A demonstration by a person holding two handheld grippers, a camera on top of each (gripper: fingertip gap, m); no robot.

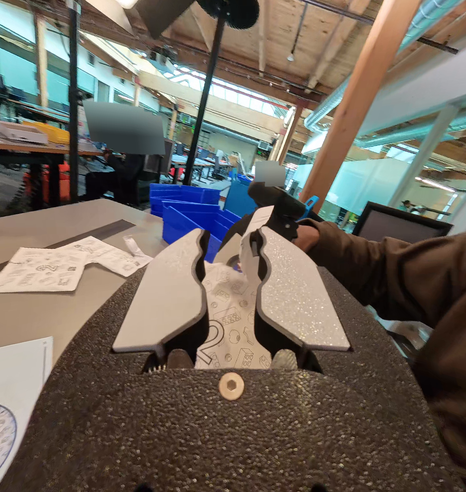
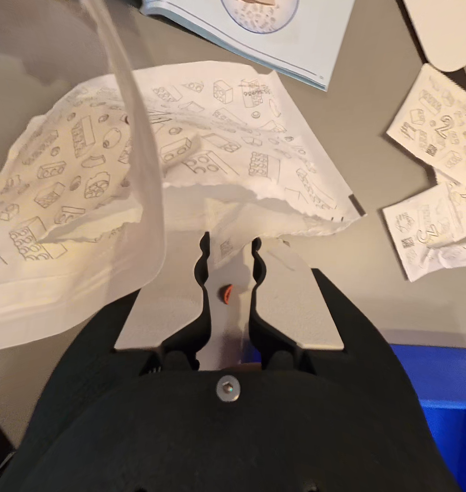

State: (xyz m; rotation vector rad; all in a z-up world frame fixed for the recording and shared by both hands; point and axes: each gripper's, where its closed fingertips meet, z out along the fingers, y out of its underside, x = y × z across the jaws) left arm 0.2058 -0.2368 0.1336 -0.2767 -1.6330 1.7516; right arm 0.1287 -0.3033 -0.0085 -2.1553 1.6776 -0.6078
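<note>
My left gripper (image 1: pixel 231 234) is open. A white paper bag printed with brick drawings (image 1: pixel 231 314) lies in the gap between its fingers, and the pads do not press on it. The hand-held right gripper's black body (image 1: pixel 279 210) sits just past my left gripper's right fingertip. In the right wrist view the same bag (image 2: pixel 226 133) is torn open along its near edge and hangs ahead. My right gripper (image 2: pixel 231 238) is open, with a corner of the bag between its fingertips. A blurred left finger (image 2: pixel 144 186) crosses the bag. A small orange-red piece (image 2: pixel 226 294) shows between the right fingers.
More printed paper bags (image 1: pixel 40 269) (image 2: pixel 434 133) and a booklet (image 2: pixel 279 34) lie on the grey table (image 1: pixel 53 221). Stacked blue bins (image 1: pixel 194 213) stand at its far edge, and a blue bin (image 2: pixel 439 399) is near the right gripper. A black pole (image 1: pixel 205 106) and a monitor (image 1: pixel 397 221) stand behind. About 20 centimeters separates my left fingertips from my right. The small orange-red piece (image 2: pixel 226 294) is about 9 centimeters from my right fingertips.
</note>
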